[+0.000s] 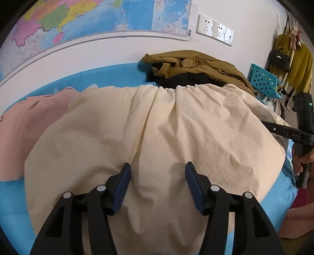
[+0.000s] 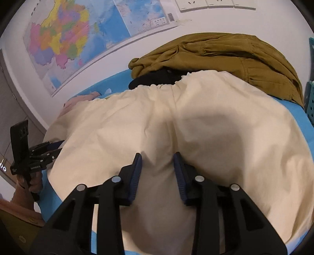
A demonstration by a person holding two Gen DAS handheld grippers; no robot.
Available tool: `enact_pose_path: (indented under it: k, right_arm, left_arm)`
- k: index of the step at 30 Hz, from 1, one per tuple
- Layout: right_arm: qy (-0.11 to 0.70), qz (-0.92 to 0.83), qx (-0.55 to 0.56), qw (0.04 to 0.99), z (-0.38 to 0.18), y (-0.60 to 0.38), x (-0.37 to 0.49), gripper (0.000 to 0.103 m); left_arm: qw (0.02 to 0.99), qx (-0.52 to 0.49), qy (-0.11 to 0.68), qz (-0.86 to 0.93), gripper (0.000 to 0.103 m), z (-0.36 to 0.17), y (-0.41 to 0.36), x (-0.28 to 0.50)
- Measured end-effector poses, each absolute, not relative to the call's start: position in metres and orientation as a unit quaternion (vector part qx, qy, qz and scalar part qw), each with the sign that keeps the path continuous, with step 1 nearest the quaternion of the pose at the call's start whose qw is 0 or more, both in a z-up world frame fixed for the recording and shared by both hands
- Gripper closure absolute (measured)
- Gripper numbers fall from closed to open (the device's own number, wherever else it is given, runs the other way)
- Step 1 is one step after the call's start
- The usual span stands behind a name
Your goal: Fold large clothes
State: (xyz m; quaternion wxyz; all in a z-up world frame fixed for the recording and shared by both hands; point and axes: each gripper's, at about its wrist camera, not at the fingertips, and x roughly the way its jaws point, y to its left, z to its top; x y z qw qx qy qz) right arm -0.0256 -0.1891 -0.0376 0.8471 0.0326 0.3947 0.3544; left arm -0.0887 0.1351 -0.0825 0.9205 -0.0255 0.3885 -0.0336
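While the cream garment [image 1: 157,127] lies spread across the blue surface [image 1: 109,75], filling the middle of both views, its gathered waistband sits at twelve o'clock. The left gripper [image 1: 158,166] hangs over the near part of the cloth at six o'clock, its jaws standing wide apart with only flat fabric under the gap, so it holds nothing. The right gripper [image 2: 157,157] is also over the near cloth, its jaws apart but narrower; a small ridge of fabric rises between the blue pads [image 2: 135,174], and I cannot tell if they press it. Behind the waistband, at about one o'clock, an olive-brown garment [image 1: 198,62] lies bunched over a black cloth [image 1: 182,79]. A pink garment [image 1: 33,121] lies at nine o'clock. A map [image 1: 78,17] hangs on the wall.
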Motion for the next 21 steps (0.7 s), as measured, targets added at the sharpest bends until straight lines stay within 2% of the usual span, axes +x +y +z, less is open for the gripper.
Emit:
enact_pose_path:
  k: [2,6,9,16,21]
  right_arm:
    - [0.375,0.35,0.025,0.858,-0.026,-0.188,-0.035,0.06]
    - [0.315,0.38,0.02,0.87,0.003,-0.182,-0.059,0.056]
    - [0.3,0.423,0.001,0.855,0.01,-0.163,-0.076,0.055]
    - [0.352,0.45,-0.062,0.818,-0.029,-0.11,-0.084,0.055]
    - [0.363,0.442,-0.073,0.817,-0.039,-0.106,-0.085,0.054]
  left_arm:
    - [0.922,-0.025,0.386,-0.026,0.048,-0.078,0.133,-0.09]
    - [0.929,-0.021,0.366,-0.04,0.046,-0.065,0.123,-0.105]
    - [0.932,-0.01,0.361,-0.045,0.044,-0.062,0.114,-0.111]
    - [0.924,-0.015,0.379,-0.045,0.04,-0.081,0.112,-0.104]
    - [0.923,-0.044,0.381,-0.038,0.041,-0.087,0.123,-0.103]
